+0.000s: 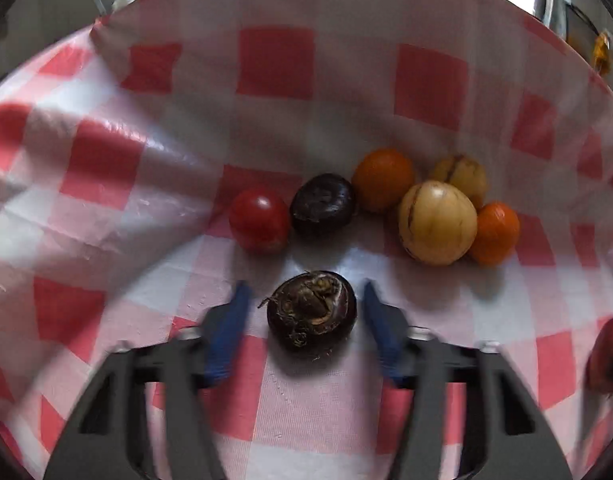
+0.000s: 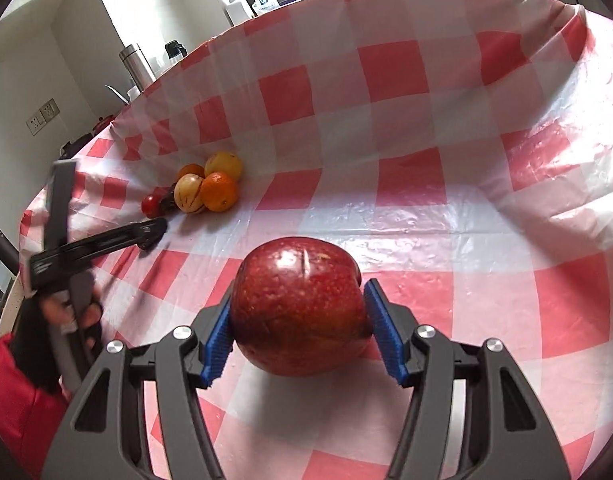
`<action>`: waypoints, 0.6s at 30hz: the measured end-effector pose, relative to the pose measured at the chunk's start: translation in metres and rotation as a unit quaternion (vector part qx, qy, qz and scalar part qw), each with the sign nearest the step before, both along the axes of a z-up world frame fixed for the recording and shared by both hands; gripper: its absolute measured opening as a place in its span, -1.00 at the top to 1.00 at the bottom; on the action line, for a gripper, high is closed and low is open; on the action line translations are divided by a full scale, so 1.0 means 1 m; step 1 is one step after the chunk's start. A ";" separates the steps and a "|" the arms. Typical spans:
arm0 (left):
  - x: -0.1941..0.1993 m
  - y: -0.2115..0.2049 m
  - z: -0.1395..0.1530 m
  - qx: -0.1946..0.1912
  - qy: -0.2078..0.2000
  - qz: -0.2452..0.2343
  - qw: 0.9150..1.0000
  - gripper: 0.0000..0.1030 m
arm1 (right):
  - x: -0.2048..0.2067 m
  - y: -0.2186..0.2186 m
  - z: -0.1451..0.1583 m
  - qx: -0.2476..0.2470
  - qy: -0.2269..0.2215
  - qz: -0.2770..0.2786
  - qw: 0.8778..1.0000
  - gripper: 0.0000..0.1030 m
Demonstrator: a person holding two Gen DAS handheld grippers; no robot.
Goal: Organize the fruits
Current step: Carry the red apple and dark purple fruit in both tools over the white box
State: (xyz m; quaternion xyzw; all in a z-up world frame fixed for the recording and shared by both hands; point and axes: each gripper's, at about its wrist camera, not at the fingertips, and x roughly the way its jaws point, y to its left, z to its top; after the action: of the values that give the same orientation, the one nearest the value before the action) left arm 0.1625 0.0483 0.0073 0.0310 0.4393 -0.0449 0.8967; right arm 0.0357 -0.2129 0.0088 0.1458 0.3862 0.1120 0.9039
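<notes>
In the left wrist view my left gripper [image 1: 304, 298] is open around a dark brown chestnut-like fruit [image 1: 311, 312] lying on the red-and-white checked cloth [image 1: 274, 64]; the blue pads do not touch it. Beyond it lie a red tomato [image 1: 259, 219], a second dark fruit [image 1: 322, 204], two oranges [image 1: 382, 179], [image 1: 495, 233] and two yellow striped melons [image 1: 436, 222], [image 1: 462, 174]. In the right wrist view my right gripper [image 2: 298, 322] is shut on a big red apple [image 2: 298, 306] just above the cloth. The left gripper [image 2: 150, 236] shows at the left by the fruit pile [image 2: 202, 190].
The checked cloth [image 2: 426, 160] covers the whole table and is wrinkled. Beyond its far edge stand a steel flask [image 2: 136, 62] and white bottles [image 2: 236, 4] by a window. The person's gloved hand and red sleeve [image 2: 22, 364] are at the lower left.
</notes>
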 end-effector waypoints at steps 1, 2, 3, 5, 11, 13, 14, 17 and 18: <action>-0.007 -0.002 0.000 -0.001 0.002 -0.010 1.000 0.24 | -0.001 -0.002 0.000 0.002 0.000 0.000 1.000 -0.19; -0.016 -0.006 0.001 0.005 0.002 -0.017 1.000 0.24 | -0.001 -0.002 0.000 0.003 0.000 0.000 1.000 -0.19; -0.029 -0.010 0.002 0.015 -0.005 -0.022 1.000 0.24 | -0.001 -0.001 0.000 0.003 0.000 0.001 1.000 -0.19; -0.056 -0.017 0.007 0.012 -0.023 -0.031 0.999 0.24 | -0.001 -0.001 0.000 0.004 0.001 0.004 1.000 -0.19; -0.142 -0.039 0.018 -0.071 -0.048 -0.042 0.995 0.24 | 0.000 -0.001 0.000 0.008 0.002 0.004 1.000 -0.19; -0.167 -0.049 0.016 -0.091 -0.040 -0.050 0.994 0.24 | 0.000 -0.001 0.000 0.008 0.003 0.004 1.000 -0.19; -0.178 -0.059 0.014 -0.089 -0.039 -0.059 0.993 0.24 | -0.001 -0.001 0.001 0.007 0.003 0.002 1.000 -0.19; -0.202 -0.079 0.015 -0.079 -0.042 -0.079 0.993 0.23 | -0.002 -0.003 0.002 0.005 0.003 -0.012 1.000 -0.19; -0.212 -0.081 0.016 -0.078 -0.044 -0.084 0.992 0.23 | -0.004 -0.006 0.003 0.009 0.006 -0.019 1.000 -0.19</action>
State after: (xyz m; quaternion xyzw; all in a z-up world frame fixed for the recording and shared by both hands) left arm -0.0490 -0.0328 0.0233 -0.0004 0.3904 -0.1523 0.9080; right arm 0.0321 -0.2185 0.0117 0.1621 0.3882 0.0975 0.9019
